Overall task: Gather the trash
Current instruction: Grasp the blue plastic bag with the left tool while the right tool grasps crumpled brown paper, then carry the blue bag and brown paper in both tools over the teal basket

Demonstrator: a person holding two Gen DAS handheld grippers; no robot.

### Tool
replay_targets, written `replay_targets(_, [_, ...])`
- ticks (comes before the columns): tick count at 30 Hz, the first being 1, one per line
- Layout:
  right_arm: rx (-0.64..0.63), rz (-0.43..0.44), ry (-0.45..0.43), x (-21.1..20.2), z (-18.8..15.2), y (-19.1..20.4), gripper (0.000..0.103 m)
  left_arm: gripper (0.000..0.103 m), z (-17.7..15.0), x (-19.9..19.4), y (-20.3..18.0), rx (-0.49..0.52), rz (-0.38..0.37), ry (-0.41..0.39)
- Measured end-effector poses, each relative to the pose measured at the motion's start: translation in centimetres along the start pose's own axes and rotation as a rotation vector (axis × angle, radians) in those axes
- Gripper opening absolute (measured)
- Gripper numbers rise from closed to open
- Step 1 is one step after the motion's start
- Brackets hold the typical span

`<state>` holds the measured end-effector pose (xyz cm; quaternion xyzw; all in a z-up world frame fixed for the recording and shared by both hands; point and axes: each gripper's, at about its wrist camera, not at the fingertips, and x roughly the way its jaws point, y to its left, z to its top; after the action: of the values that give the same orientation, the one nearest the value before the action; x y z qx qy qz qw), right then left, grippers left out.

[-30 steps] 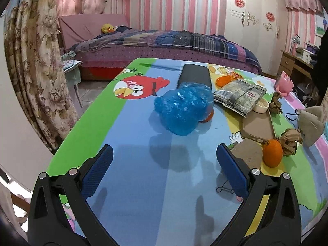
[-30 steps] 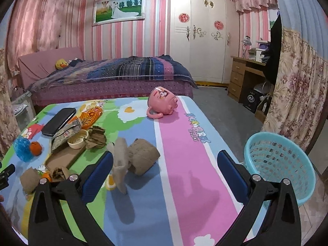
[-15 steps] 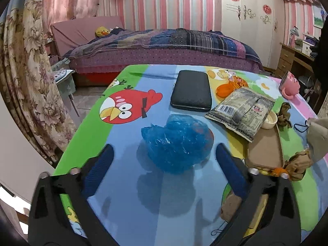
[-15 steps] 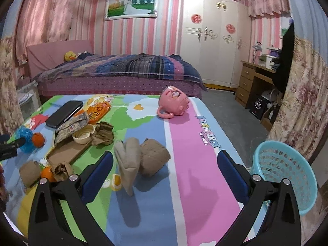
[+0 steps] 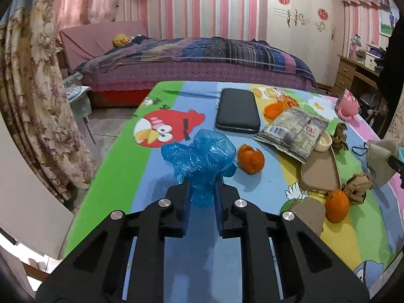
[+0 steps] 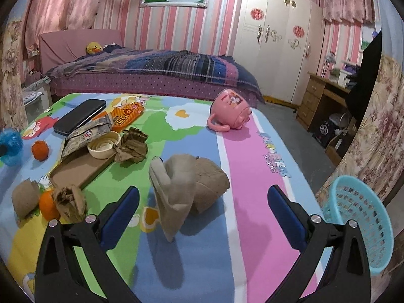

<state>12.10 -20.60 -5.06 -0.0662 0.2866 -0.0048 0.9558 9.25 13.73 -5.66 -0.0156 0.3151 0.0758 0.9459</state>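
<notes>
My left tongs point(image 5: 202, 189) point downward, jaws closing, pads pinching a blue plastic bag point(image 5: 202, 159) between them. My right tongs point(image 6: 202, 209) point downward too, jaws spread wide, nothing gripped.

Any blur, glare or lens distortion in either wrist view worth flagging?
Left wrist: sharp, strong fisheye bending, dark vignette corners, soft shadow under the blue plastic bag. Right wrist: equally sharp, no glare, curved table edge, basket stretched at the rim.

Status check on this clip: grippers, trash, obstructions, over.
Left gripper jaws closing on blue plastic bag. Right gripper open, empty, facing beige crumpled cloth. Orange peel beside bag, not blocking. Blue basket off table's right edge.
</notes>
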Motion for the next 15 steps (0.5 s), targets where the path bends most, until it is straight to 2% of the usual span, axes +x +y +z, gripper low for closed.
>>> replay_targets(3, [0.012, 0.006, -0.011, 0.0, 0.3, 0.1, 0.097, 0.015, 0.4, -1.0, 0.1, -0.016, -0.007, -0.009])
replay_targets(8, [-0.069, -0.005, -0.011, -0.2, 0.1, 1.8, 0.074, 0.015, 0.4, -1.9, -0.8, -0.003, -0.007, -0.023])
replay_targets(9, [-0.085, -0.004, -0.010, -0.1, 0.1, 2.1, 0.062, 0.015, 0.3, -2.0, -1.0, -0.002, -0.009, -0.023])
replay_targets(10, [-0.104, 0.004, -0.004, -0.1, 0.0, 2.4, 0.042, 0.015, 0.3, -2.0, -1.1, -0.002, -0.011, -0.022])
replay_targets(12, [-0.102, 0.029, 0.011, 0.0, -0.1, 2.3, 0.029, 0.015, 0.1, -2.0, -1.5, -0.005, -0.021, -0.017])
replay_targets(15, [-0.056, 0.079, 0.001, -0.4, 0.1, 1.0, 0.019, 0.015, 0.0, -2.1, -2.0, -0.001, -0.028, -0.016])
